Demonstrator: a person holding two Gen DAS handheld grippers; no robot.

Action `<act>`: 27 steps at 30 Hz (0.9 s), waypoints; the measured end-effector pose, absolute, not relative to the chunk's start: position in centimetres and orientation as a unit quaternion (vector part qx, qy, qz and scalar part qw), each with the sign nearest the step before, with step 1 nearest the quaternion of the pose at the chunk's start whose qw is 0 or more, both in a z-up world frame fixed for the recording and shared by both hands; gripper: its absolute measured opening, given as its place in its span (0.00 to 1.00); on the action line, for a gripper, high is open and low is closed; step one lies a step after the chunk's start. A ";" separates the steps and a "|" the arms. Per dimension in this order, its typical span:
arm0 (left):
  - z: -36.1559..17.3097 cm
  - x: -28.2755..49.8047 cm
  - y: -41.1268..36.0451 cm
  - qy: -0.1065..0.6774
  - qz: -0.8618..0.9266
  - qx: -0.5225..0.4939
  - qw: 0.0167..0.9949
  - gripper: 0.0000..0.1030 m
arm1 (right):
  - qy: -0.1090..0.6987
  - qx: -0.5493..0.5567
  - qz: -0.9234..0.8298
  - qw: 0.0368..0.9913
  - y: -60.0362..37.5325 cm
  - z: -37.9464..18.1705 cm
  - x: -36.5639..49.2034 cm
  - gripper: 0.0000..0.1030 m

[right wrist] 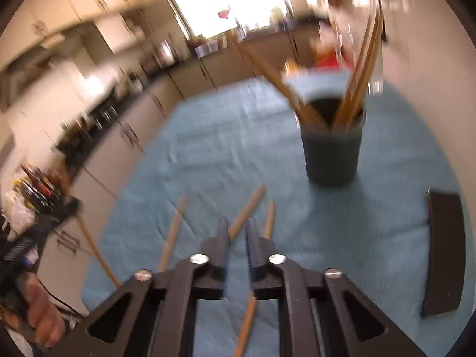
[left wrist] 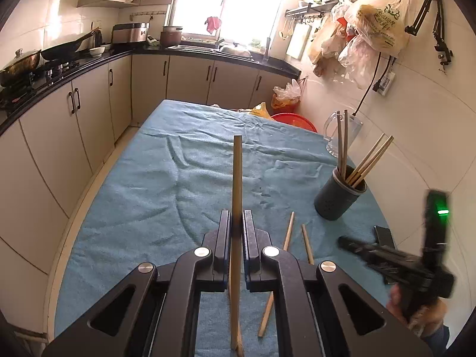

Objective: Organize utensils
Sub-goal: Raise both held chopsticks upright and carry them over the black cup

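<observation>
I have one chopstick (left wrist: 237,178) clamped in the left gripper (left wrist: 237,223), jaws shut tight on it, the stick standing upright above the blue-covered bench (left wrist: 148,178). The step in hand, as I judge it, is carrying this stick to the holder (left wrist: 339,197), which sits at the far right of the bench with several chopsticks and two grey ones already leaning in it.

The right gripper (right wrist: 237,232) hangs over the near bench with its jaws a narrow crack apart; a loose stick (right wrist: 247,214) shows in the gap, but the blurred right wrist view doesn't show the pads pressing on it, so I read it as holding nothing. Two loose sticks (left wrist: 290,229) lie on the cloth just right of my left gripper.

Next I need to swing the left gripper right, over the holder's mouth, tip the stick down and release.
</observation>
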State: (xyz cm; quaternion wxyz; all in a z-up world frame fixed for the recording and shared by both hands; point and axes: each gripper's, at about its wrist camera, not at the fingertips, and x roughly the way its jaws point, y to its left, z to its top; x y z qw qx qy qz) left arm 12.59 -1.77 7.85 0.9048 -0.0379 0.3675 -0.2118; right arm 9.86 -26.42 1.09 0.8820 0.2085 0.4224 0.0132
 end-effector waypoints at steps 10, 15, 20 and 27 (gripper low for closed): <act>7.8 12.6 -1.7 0.368 -0.216 -0.040 0.904 0.06 | 0.543 0.191 -0.029 0.817 -25.9 -5.2 14.0 0.19; 7.8 12.6 -1.6 0.368 -0.217 -0.042 0.903 0.06 | 0.551 0.141 -0.043 0.821 -24.5 -5.2 15.3 0.14; 8.0 12.5 -1.5 0.368 -0.219 -0.045 0.903 0.06 | 0.543 0.155 -0.029 0.825 -24.6 -5.0 15.5 0.07; 9.1 11.9 -1.7 0.356 -0.225 -0.044 0.906 0.06 | 0.425 0.192 -0.001 0.885 -25.8 0.0 12.0 0.07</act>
